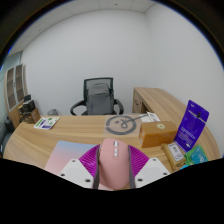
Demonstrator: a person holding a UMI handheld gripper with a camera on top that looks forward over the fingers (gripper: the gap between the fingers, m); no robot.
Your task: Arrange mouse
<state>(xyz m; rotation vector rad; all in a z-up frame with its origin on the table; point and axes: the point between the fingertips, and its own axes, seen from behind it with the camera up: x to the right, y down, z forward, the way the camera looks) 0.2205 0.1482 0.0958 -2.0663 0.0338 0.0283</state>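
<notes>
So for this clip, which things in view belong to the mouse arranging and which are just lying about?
Job:
- pale pink computer mouse, between the fingers
- gripper, shut on it
- wooden desk

Lying about:
- purple upright box
- brown cardboard box
- grey office chair
- round grey pad

The pink mouse (112,166) is cut off at the bottom of the frame, so its near end can't be seen. It covers the inner faces of the fingers (75,172), and whether they press it is unclear. Print on the purple box (193,124) at right is too small to read, as are the papers (46,122) at left.
</notes>
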